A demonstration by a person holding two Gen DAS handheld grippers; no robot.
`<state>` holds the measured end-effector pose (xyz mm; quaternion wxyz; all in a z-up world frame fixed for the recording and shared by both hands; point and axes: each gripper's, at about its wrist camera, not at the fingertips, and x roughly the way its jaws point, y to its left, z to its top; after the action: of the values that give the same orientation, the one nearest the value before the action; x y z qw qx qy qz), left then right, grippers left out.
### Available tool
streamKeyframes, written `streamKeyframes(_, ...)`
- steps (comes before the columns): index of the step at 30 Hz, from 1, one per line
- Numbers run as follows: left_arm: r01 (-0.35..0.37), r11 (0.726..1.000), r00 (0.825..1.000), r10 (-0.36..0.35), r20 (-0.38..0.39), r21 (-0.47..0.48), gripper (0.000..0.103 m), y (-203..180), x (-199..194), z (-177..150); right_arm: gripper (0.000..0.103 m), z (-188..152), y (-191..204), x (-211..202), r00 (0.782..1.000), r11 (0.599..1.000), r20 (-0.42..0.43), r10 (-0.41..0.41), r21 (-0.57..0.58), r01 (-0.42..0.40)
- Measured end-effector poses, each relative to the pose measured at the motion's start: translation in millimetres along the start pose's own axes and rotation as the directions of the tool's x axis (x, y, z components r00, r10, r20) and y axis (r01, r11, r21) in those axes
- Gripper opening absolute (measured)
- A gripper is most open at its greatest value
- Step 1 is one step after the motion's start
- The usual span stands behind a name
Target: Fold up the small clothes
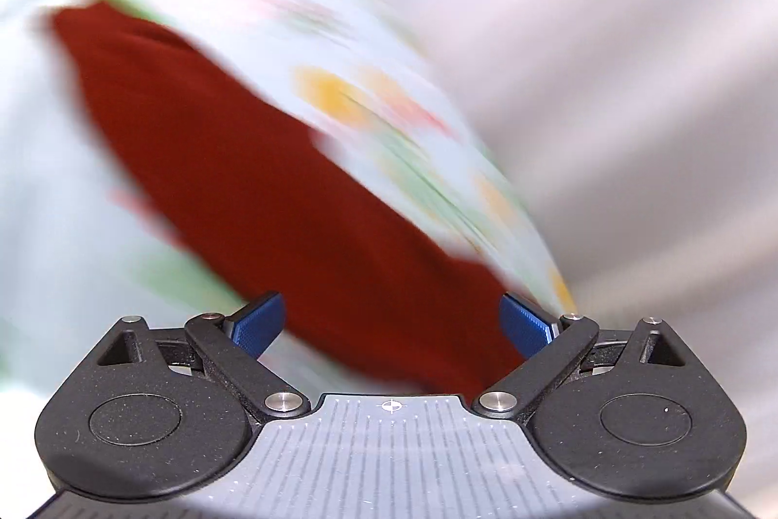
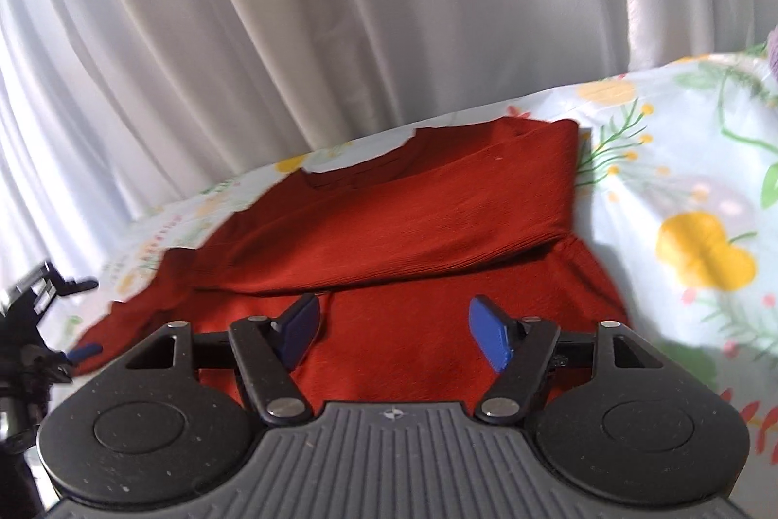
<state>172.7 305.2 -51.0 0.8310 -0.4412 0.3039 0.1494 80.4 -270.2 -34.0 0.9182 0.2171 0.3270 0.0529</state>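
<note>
A red knit garment [image 2: 413,217] lies on a floral cloth, with its upper part and sleeve folded across its body. My right gripper [image 2: 394,331] is open just above its near edge, blue pads apart, holding nothing. In the left wrist view the picture is motion-blurred: the red garment [image 1: 253,178] runs diagonally, and my left gripper [image 1: 394,324] is open over its near end with nothing between the pads. The left gripper [image 2: 63,324] also shows at the left edge of the right wrist view, beside the garment's left sleeve.
The pale floral cloth [image 2: 680,203] with yellow flowers covers the surface. White pleated curtains [image 2: 291,8] hang close behind it. A bit of purple cloth [image 2: 773,52] peeks in at the far right edge.
</note>
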Motion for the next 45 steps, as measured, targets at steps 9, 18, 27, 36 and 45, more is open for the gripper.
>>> streamKeyframes(9, 0.019, 0.919, 0.983, 0.056, 0.177, -0.394, 0.096, 108, -12, 75, 0.071, -1, -6, 9, 0.998, 0.988, -0.046, 0.05, 0.149, -0.042)
streamKeyframes(18, 0.047, 0.859, 0.982, 0.055, 0.182, -0.511, 0.041, 142, -2, 85, 0.071, 5, 0, 14, 0.998, 0.989, -0.05, 0.044, 0.146, -0.037)
streamKeyframes(27, -0.036, 0.886, 0.985, 0.111, 0.135, -0.462, 0.008, 141, 4, 94, 0.07, 10, 4, 25, 0.996, 0.988, -0.07, 0.063, 0.144, -0.053)
streamKeyframes(36, 0.156, 0.964, 0.977, -0.183, 0.114, 0.213, 0.008, -38, -17, 56, 0.068, 15, 7, 28, 0.998, 0.992, -0.034, 0.056, 0.114, -0.052)
streamKeyframes(45, 0.41, 0.692, 0.911, -0.283, -0.3, 0.595, 0.017, -193, 37, -130, 0.065, 26, 5, 42, 0.995, 0.987, -0.028, 0.097, 0.131, -0.093)
